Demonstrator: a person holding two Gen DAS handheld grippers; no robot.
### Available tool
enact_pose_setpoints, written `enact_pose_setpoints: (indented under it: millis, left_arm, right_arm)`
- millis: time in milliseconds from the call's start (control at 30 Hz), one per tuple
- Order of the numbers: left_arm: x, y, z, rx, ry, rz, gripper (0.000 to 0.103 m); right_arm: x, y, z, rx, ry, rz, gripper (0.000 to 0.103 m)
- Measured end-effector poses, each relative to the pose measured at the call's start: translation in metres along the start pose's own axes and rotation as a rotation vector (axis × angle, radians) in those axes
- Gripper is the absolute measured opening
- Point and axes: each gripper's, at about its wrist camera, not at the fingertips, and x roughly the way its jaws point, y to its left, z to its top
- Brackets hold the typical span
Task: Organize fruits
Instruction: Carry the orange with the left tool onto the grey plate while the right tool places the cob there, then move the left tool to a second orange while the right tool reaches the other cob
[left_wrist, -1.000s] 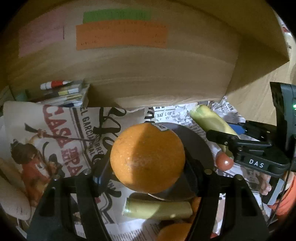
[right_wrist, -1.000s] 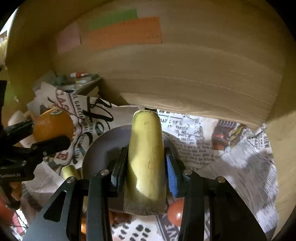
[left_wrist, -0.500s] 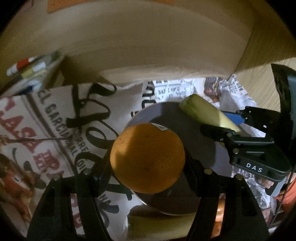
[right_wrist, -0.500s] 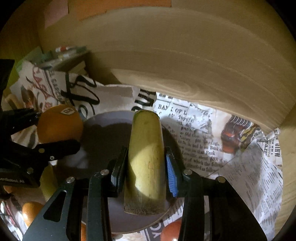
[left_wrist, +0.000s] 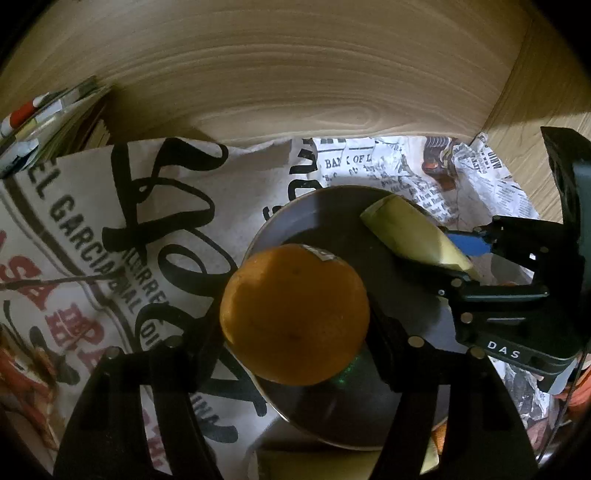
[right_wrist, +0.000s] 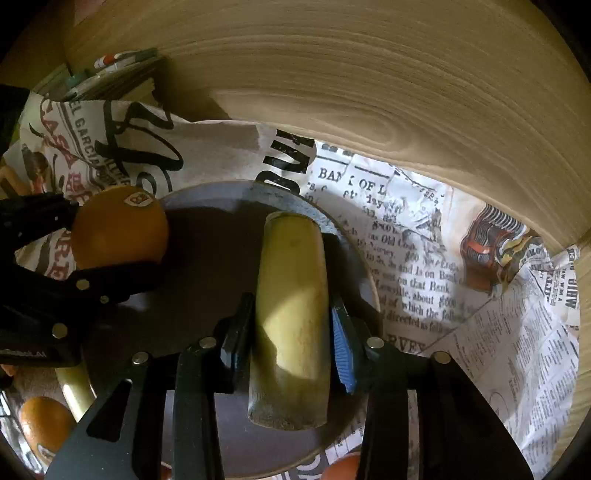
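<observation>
while both your grippers sit over the plate (left_wrist: 325, 206), each has fruit clamped. your left gripper (left_wrist: 295, 325) has its fingers (left_wrist: 391, 343) tight on the orange (left_wrist: 293, 314), one on each flank. the orange hangs above the near-left part of the plate; can't tell if it touches the surface. sticker on its far top side.

your right gripper (right_wrist: 291, 332) has its fingers (right_wrist: 341, 343) closed on the banana piece (right_wrist: 291, 314), gripping it across the middle, blue pad on the right side. the piece points away from the camera along the fingers, cut ends front and back, over the right half of the plate. from the left wrist view the same piece (left_wrist: 413, 236) sits over the plate's far right rim area, tilted; contact with the plate is not clear.

the plate is dark grey, round, lying on printed newspaper (right_wrist: 424, 266) that covers the bench. a printed cloth bag (left_wrist: 92, 236) lies left of the plate, its edge right against the rim. wooden back panel (left_wrist: 295, 74) behind everything, and a stack of books with pens (left_wrist: 48, 114) at the far left against it.

off the plate, right wrist view: another orange (right_wrist: 42, 424) at lower left, a second banana piece (right_wrist: 75, 387) beside it just outside the plate rim, and a small red-orange fruit (right_wrist: 341, 467) at the bottom edge, partly hidden by the gripper.
</observation>
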Motion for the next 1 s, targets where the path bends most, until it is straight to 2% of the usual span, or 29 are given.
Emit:
enact_pose_setpoints:
  millis: [67, 100, 167, 267, 367, 433, 500, 733, 833, 1000]
  left_arm:
    - [-0.001, -0.001, -0.001, 0.006, 0.001, 0.009, 0.069]
    - [-0.001, -0.002, -0.002, 0.009, 0.002, 0.012, 0.069]
    - [0.0, -0.002, -0.003, 0.013, 0.006, 0.016, 0.069]
    - [-0.002, -0.002, -0.004, 0.007, -0.002, 0.0, 0.072]
    - [-0.023, -0.002, -0.003, -0.001, -0.083, -0.047, 0.085]
    - [-0.039, -0.007, -0.003, 0.02, -0.144, -0.032, 0.094]
    - [-0.056, -0.011, -0.005, 0.034, -0.185, -0.003, 0.094]
    - [-0.098, -0.013, -0.031, 0.02, -0.234, 0.033, 0.095]
    - [-0.105, -0.016, -0.046, 0.01, -0.233, 0.035, 0.095]
    - [-0.111, -0.027, -0.08, 0.016, -0.213, 0.024, 0.095]
  right_arm:
    - [0.0, -0.001, -0.001, 0.008, 0.004, 0.013, 0.038]
    - [-0.002, -0.001, -0.001, 0.017, 0.0, 0.02, 0.042]
    - [-0.009, -0.002, -0.002, 0.027, -0.029, 0.014, 0.061]
    - [-0.029, 0.0, -0.004, 0.013, -0.085, -0.017, 0.068]
    - [-0.047, -0.001, -0.007, 0.02, -0.127, -0.02, 0.07]
    - [-0.057, -0.002, -0.007, 0.029, -0.146, -0.009, 0.07]
    - [-0.068, -0.004, -0.009, 0.041, -0.169, -0.011, 0.07]
    - [-0.106, 0.001, -0.029, 0.059, -0.258, -0.005, 0.071]
    - [-0.115, 0.002, -0.041, 0.079, -0.292, 0.002, 0.075]
    - [-0.131, 0.004, -0.074, 0.103, -0.32, 0.0, 0.076]
